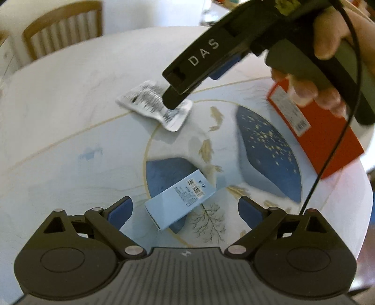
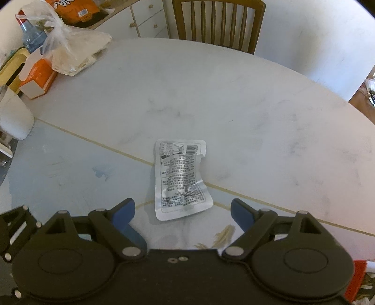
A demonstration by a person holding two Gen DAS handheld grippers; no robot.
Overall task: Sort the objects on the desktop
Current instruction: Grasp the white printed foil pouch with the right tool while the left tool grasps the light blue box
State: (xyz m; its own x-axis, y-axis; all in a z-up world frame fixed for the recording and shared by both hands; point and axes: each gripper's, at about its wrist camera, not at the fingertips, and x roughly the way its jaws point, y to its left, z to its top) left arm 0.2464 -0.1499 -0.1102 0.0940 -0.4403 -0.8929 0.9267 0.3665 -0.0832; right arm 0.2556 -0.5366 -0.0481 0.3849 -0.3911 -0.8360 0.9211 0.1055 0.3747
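Note:
A light blue box (image 1: 180, 199) lies barcode-up on the painted table (image 1: 70, 131), just ahead of and between the fingers of my left gripper (image 1: 185, 201), which is open. A silver printed pouch (image 2: 180, 180) lies flat on the table, its near end between the fingers of my right gripper (image 2: 182, 204), also open. In the left wrist view that pouch (image 1: 154, 105) sits farther off, partly hidden under the right gripper's black finger (image 1: 173, 98). A red-orange box (image 1: 316, 131) rests at the right table edge, below the hand (image 1: 328, 47) that holds the right gripper.
At the far left of the table (image 2: 257, 105) stand a plastic bag (image 2: 68, 47), an orange carton (image 2: 37, 79), a water bottle (image 2: 30, 37) and a white cup (image 2: 14, 117). A wooden chair (image 2: 218, 21) is behind the table's far edge.

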